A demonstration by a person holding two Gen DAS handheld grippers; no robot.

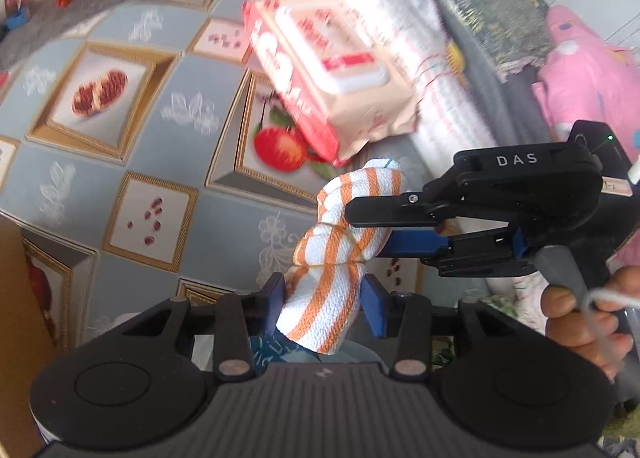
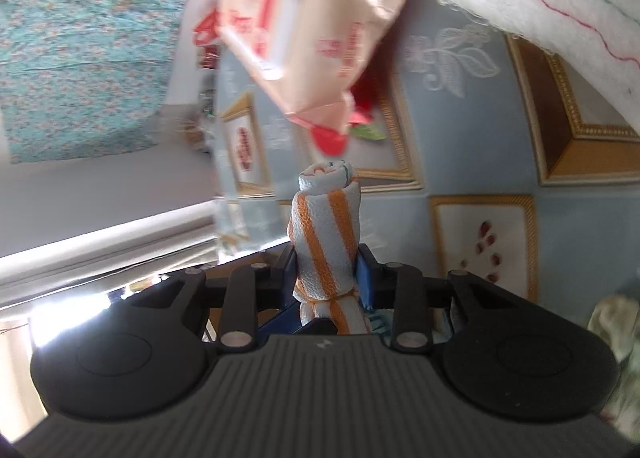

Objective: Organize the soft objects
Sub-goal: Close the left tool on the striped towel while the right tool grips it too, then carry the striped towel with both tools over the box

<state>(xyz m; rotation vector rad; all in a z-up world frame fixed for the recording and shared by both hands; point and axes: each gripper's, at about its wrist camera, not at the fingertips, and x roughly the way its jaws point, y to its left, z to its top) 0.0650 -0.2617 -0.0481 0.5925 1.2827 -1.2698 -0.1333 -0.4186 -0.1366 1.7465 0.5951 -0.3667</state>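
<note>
Right up against the left wrist lens, the left gripper (image 1: pixel 324 300) has its blue pads pressed on the lower end of a rolled orange-striped towel (image 1: pixel 340 254), which stands up between the fingers, held above a fruit-patterned tablecloth (image 1: pixel 120 178). Coming in from three o'clock, the right gripper (image 1: pixel 372 230) is clamped on the same roll near its tied middle, a hand (image 1: pixel 584 322) on its grip. From the right wrist, those jaws pinch narrow around the towel. At twelve o'clock sits a pink wet-wipes pack (image 1: pixel 320 70), blurred, probably leaning on a folded white quilt (image 1: pixel 404 18).
</note>
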